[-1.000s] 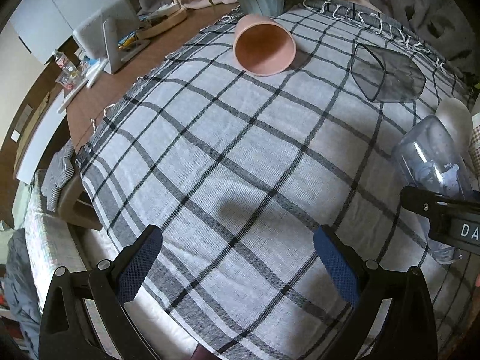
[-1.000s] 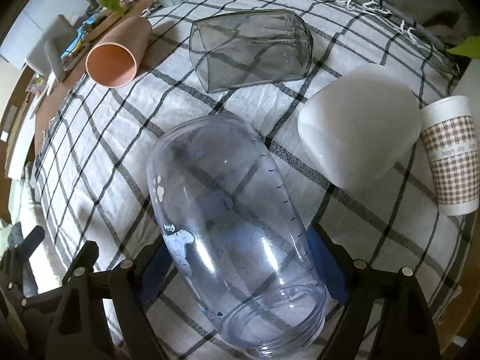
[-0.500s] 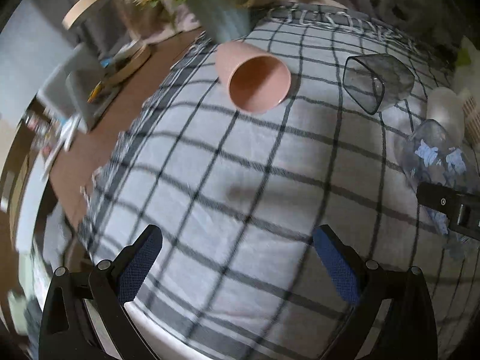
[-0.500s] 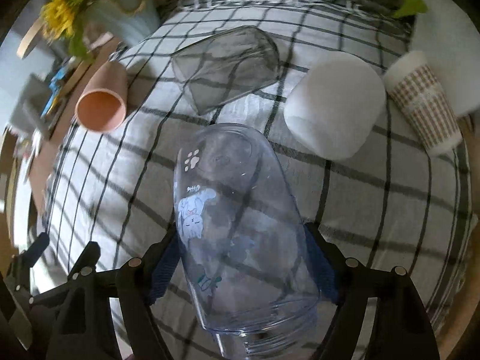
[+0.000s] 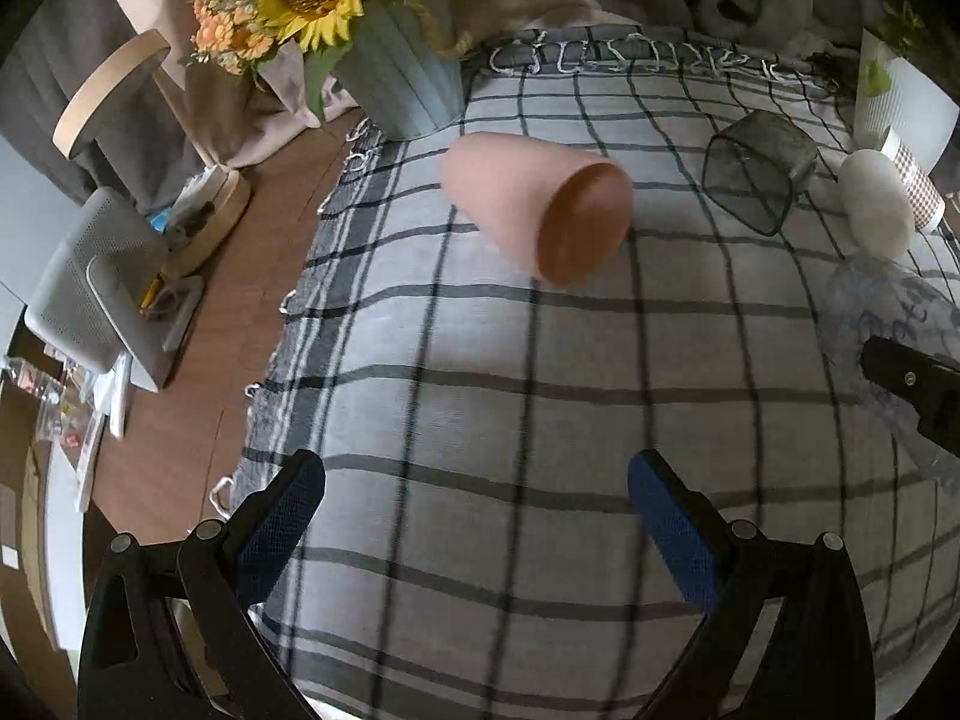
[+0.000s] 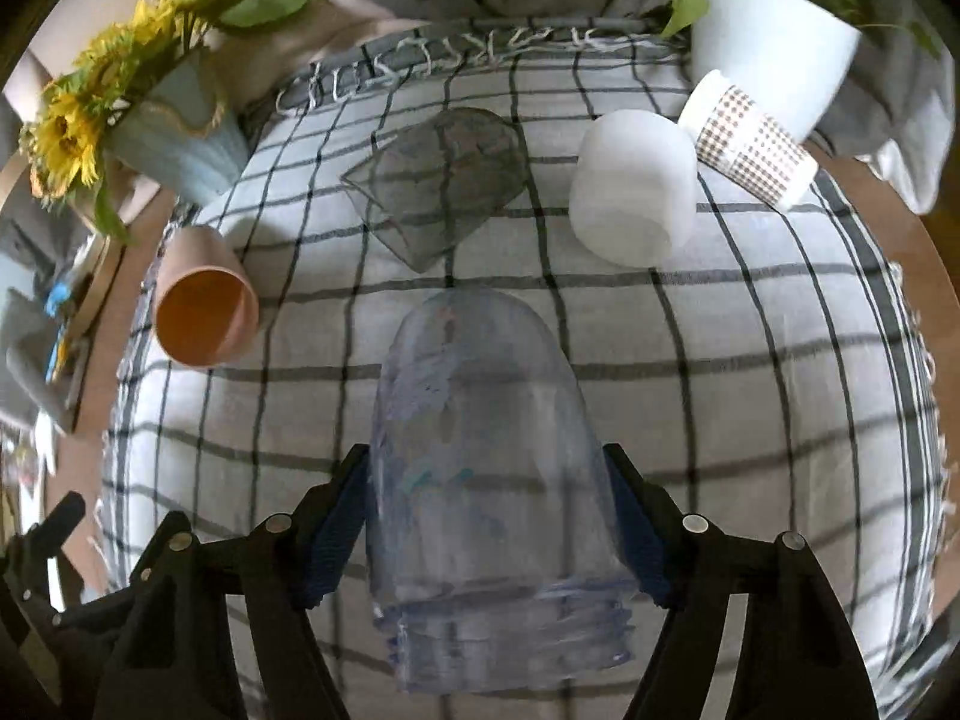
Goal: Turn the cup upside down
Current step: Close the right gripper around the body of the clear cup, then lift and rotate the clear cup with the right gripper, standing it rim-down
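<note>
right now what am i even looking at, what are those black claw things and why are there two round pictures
The black claws are two hand-held grippers, one in each of a person's hands; no robot arm is involved. Each carries a fisheye camera looking along its fingers, hence two round pictures.

The left-hand camera shows the left gripper open and empty above a grey-and-white checked cloth. The right-hand camera shows the right gripper clamped on a clear plastic cup with a threaded rim, rim toward the camera.

Lying on their sides on the cloth: a peach plastic cup, a smoky transparent cup, a white frosted cup and a chequered paper cup. A pale blue vase of sunflowers stands at the far left.
</note>
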Available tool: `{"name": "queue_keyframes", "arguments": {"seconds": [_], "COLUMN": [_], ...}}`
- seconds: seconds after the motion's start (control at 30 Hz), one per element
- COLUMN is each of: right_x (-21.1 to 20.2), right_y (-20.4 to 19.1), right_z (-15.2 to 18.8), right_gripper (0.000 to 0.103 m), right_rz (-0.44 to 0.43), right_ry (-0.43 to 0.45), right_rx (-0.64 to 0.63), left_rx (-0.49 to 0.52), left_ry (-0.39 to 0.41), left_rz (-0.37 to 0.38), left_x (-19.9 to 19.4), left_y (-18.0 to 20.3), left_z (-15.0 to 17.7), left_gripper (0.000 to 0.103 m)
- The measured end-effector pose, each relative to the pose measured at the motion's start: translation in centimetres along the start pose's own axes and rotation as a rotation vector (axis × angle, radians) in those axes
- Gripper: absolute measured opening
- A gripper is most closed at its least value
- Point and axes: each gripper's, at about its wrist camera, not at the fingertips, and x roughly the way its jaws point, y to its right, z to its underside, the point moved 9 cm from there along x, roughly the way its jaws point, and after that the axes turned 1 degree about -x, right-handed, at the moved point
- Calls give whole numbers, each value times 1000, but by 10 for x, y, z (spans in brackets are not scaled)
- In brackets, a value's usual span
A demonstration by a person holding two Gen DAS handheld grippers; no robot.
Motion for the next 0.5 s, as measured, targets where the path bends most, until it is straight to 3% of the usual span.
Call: {"name": "queue_keyframes", "arguments": {"seconds": [0.23, 0.5], "right_x": [-8, -5], "right_y": [-24, -40], "right_z": [14, 42], "right_gripper": [73, 72], "right_rz": [73, 87], "right_ry": [74, 25], "right_rx": [49, 51], "left_rx": [12, 25], "left_ry": [0, -8], "left_rz": [19, 66], "left_x": [6, 9], "left_y": [-24, -28], "left_z": [5, 9], "left_gripper": [103, 103]}}
